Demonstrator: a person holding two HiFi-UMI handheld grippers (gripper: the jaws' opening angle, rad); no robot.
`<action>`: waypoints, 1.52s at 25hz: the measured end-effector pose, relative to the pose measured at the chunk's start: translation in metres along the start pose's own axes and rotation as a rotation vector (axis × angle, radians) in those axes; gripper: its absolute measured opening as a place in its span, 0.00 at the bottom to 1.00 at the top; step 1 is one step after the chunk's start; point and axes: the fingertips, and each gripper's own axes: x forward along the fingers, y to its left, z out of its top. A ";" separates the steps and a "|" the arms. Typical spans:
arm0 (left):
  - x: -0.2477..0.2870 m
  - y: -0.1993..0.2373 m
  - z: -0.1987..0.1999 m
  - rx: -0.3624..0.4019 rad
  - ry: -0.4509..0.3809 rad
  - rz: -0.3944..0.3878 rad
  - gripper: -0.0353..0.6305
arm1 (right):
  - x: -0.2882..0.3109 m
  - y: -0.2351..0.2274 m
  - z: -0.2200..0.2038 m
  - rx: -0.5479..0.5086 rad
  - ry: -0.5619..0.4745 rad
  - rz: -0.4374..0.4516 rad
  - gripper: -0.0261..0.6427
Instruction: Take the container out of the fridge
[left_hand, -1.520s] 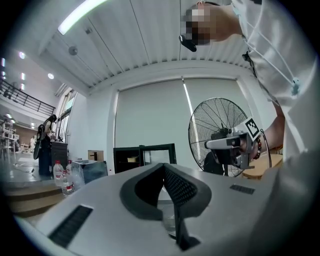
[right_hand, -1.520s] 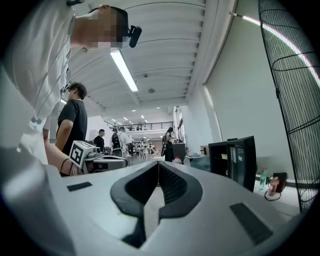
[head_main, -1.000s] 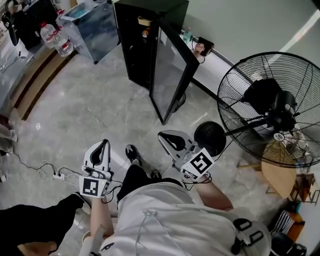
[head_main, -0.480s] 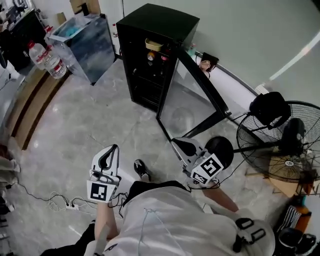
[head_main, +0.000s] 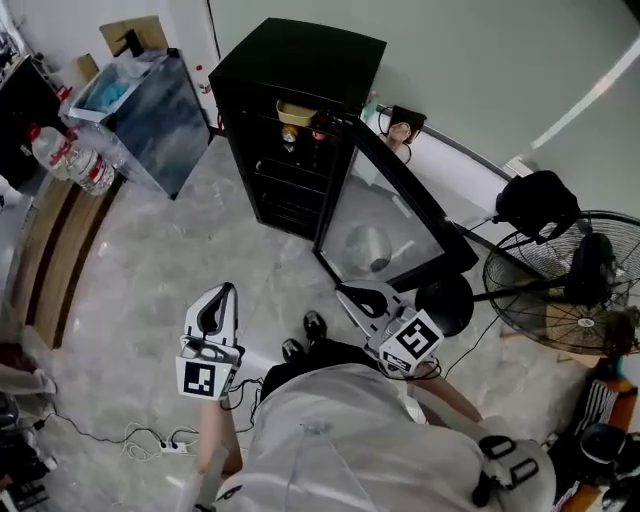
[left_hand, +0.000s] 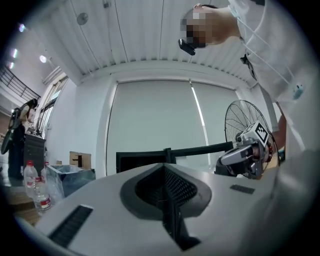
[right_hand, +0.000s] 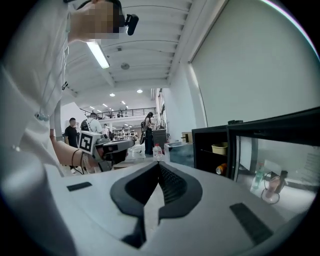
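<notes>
A black fridge (head_main: 290, 120) stands against the wall with its glass door (head_main: 395, 225) swung open to the right. A yellow container (head_main: 296, 112) sits on its top shelf, with cans beside and below it. In the right gripper view the yellow container (right_hand: 219, 148) shows inside the fridge (right_hand: 212, 150) above an orange can (right_hand: 221, 169). My left gripper (head_main: 226, 290) and right gripper (head_main: 342, 290) are both shut and empty, held in front of my body well short of the fridge. The left gripper view shows the shut left gripper (left_hand: 165, 167), and the right gripper view the shut right gripper (right_hand: 159, 165).
A large floor fan (head_main: 570, 300) stands right of the open door. A plastic-covered bin (head_main: 140, 105) and water bottles (head_main: 70, 160) are left of the fridge. A power strip with cables (head_main: 165, 445) lies on the floor at my left. People stand far off in the right gripper view.
The head view has swung so the fridge sits nearer the middle and the fan has slid to the right edge. Both grippers stay shut in front of my body.
</notes>
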 end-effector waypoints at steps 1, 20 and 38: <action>0.006 0.003 0.000 -0.003 0.009 0.004 0.06 | 0.002 -0.004 0.000 0.020 0.002 0.006 0.06; 0.389 0.070 -0.153 0.964 0.692 -0.527 0.59 | -0.024 -0.075 -0.028 0.345 -0.084 -0.005 0.06; 0.463 0.086 -0.197 1.072 0.852 -0.593 0.35 | -0.034 -0.103 -0.049 0.482 -0.099 -0.064 0.06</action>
